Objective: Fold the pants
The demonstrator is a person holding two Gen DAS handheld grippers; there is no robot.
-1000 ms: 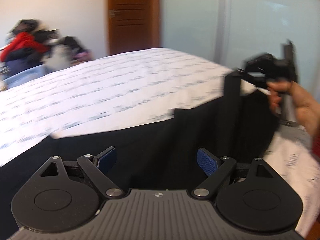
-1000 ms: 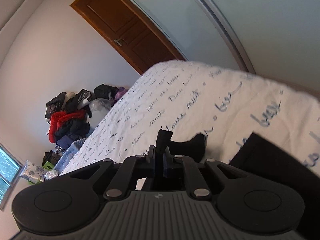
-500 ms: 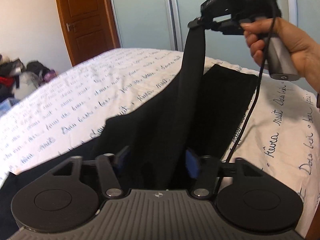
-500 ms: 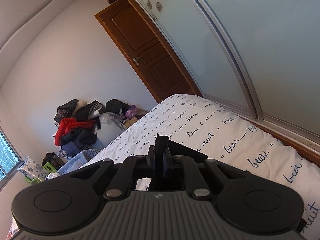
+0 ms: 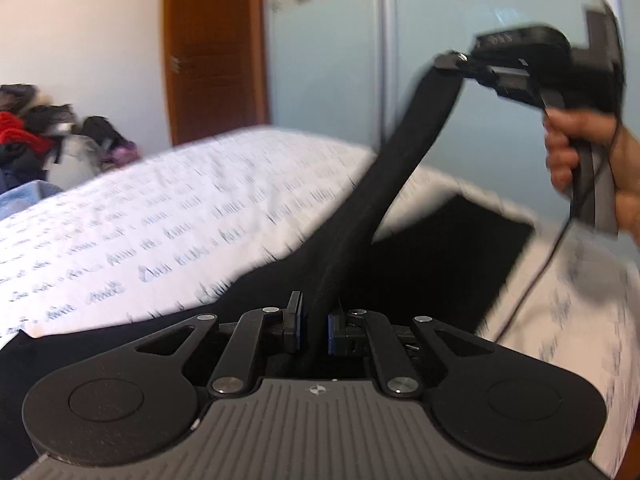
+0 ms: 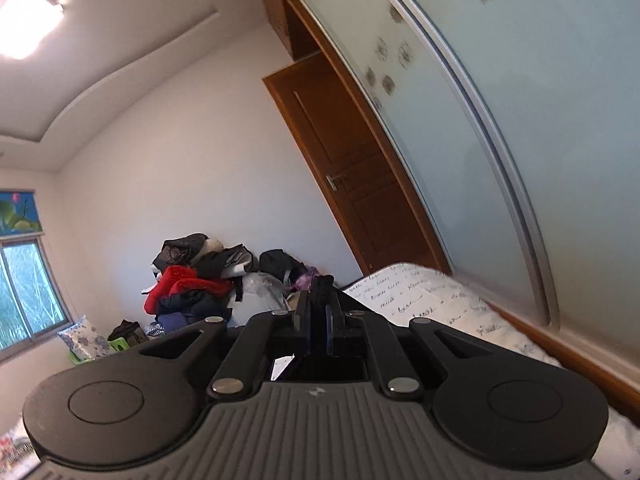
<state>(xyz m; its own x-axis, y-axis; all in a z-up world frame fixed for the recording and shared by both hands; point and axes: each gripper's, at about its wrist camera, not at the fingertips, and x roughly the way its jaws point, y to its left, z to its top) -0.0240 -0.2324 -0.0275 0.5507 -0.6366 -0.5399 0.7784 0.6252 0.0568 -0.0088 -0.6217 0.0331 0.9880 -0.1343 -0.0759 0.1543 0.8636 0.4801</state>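
Observation:
Black pants [image 5: 436,264] lie across the white printed bed [image 5: 160,220]. A taut band of their fabric [image 5: 400,176] runs from my left gripper [image 5: 315,328] up to my right gripper [image 5: 456,64]. The left jaws are closing, and their blue pads press on the band from both sides. A hand [image 5: 568,152] holds the right gripper high at the upper right, shut on the band's other end. In the right wrist view the right gripper [image 6: 318,320] pinches a tuft of black fabric [image 6: 322,286] and points level over the bed.
A pile of clothes [image 6: 188,280] is stacked against the far wall beyond the bed. A brown door [image 6: 352,184] and frosted sliding wardrobe doors [image 6: 520,120] run along the bed's right side. A thin cable [image 5: 532,288] hangs from the right gripper over the sheet.
My left jaws went from wide open to closed on the black band. The right gripper rose and tilted up, lifting its end of the pants off the bed.

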